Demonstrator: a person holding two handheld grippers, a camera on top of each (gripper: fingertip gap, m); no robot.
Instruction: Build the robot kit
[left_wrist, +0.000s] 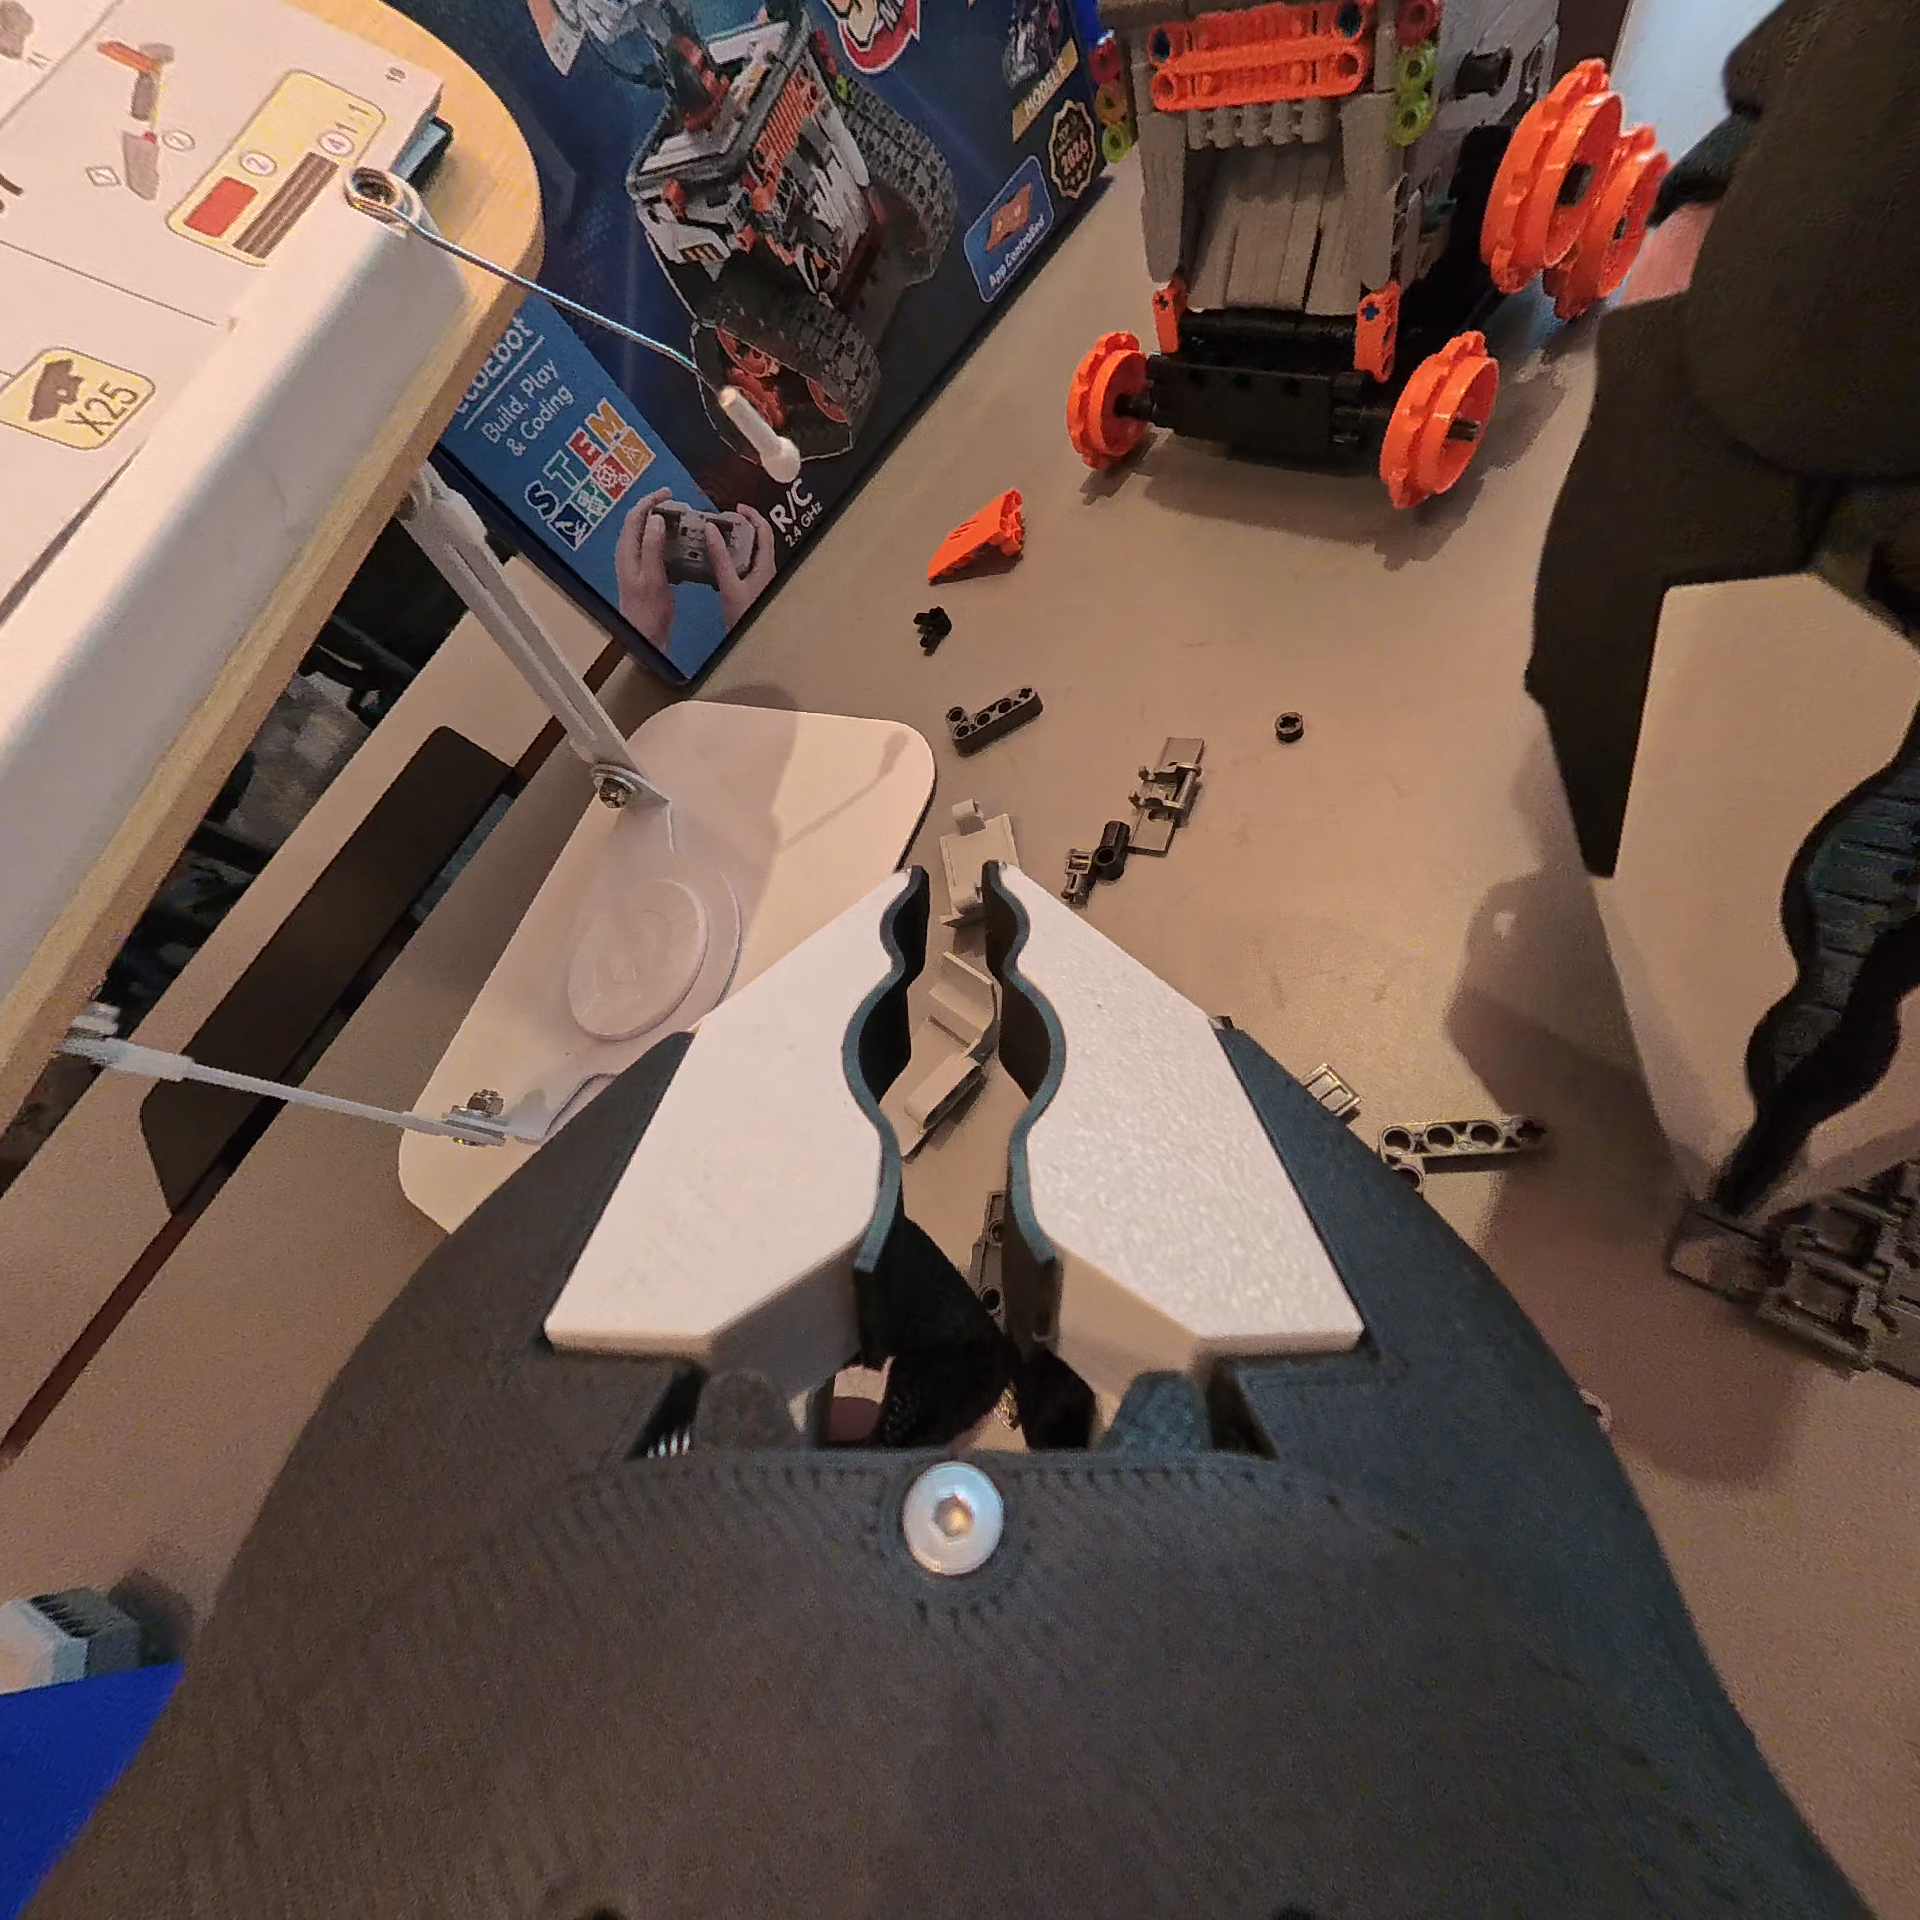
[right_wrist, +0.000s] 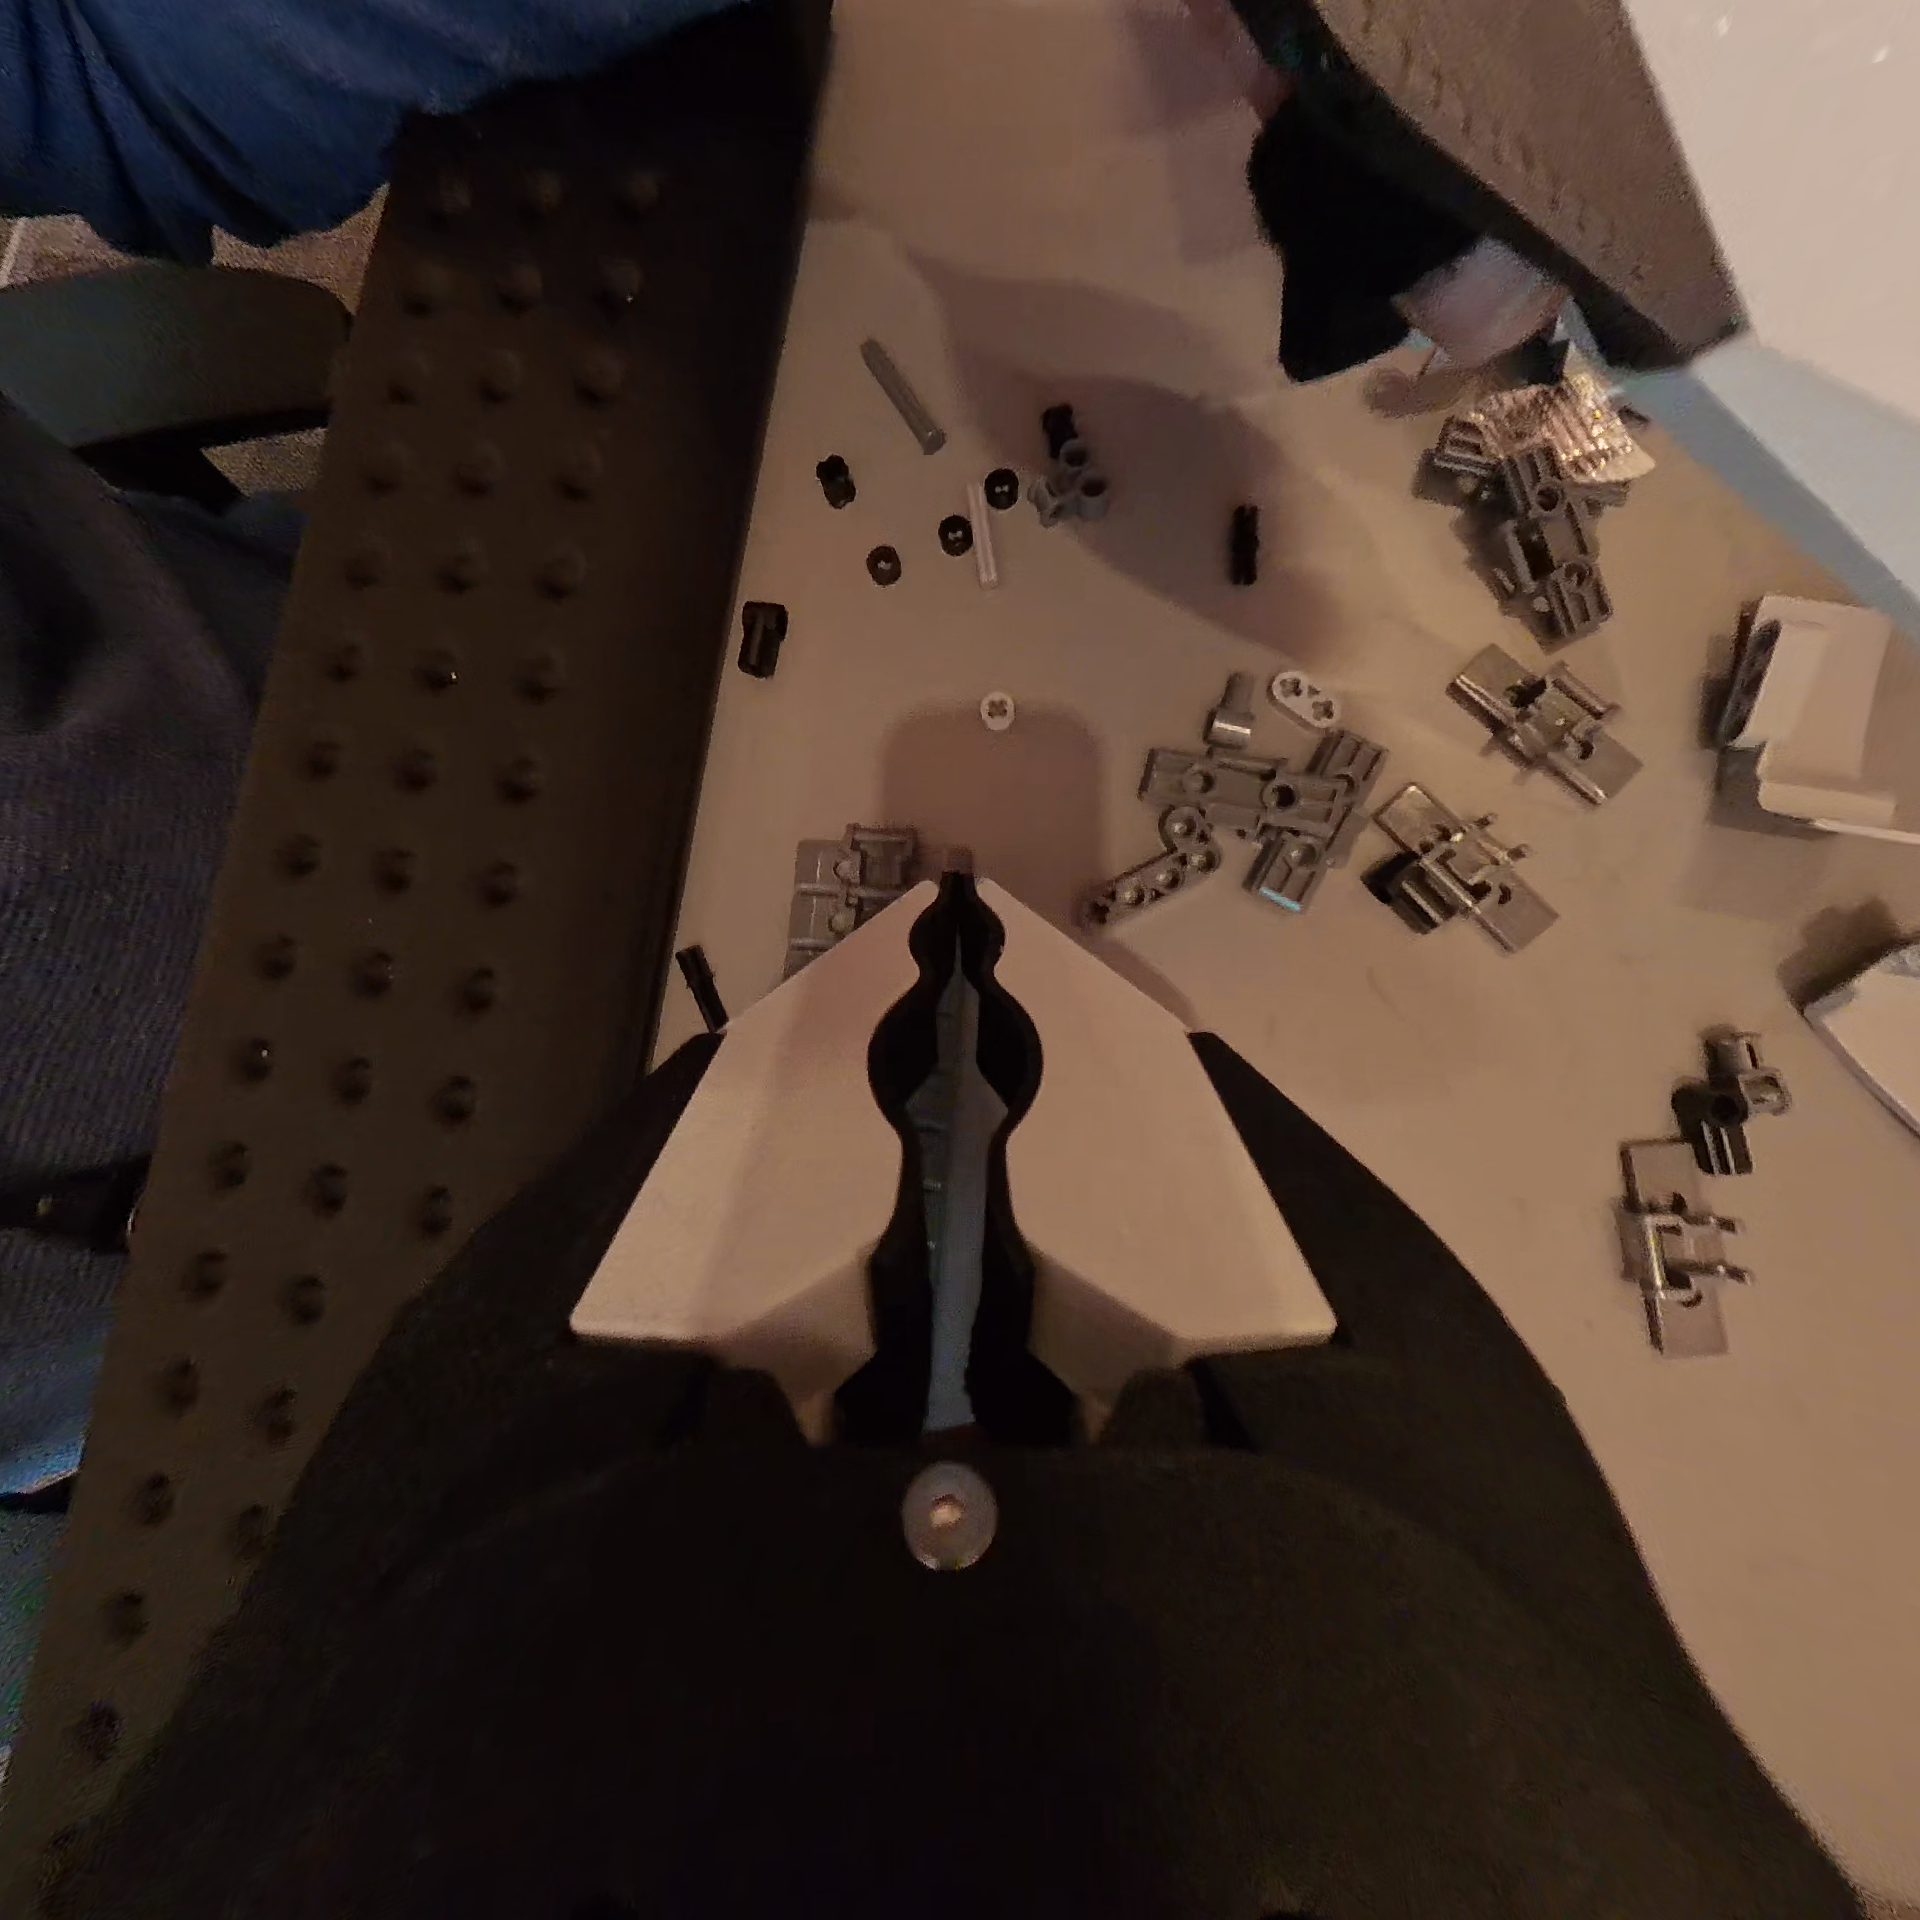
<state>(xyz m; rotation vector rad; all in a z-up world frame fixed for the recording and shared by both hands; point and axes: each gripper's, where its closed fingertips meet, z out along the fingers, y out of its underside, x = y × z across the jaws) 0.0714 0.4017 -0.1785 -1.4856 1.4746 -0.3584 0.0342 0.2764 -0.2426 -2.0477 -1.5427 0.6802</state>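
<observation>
On the beige table, the left gripper holds its 2 fingers narrowly apart around a grey track link. The right gripper clamps a thin grey piece (edge-on, unclear kind), beside a black studded plate.

Each hand-held gripper has white wedge fingers, black body, one silver screw.

Warm, dim light is falling across the beige table; a wooden board is leaning at left, a pale wall standing behind.
</observation>
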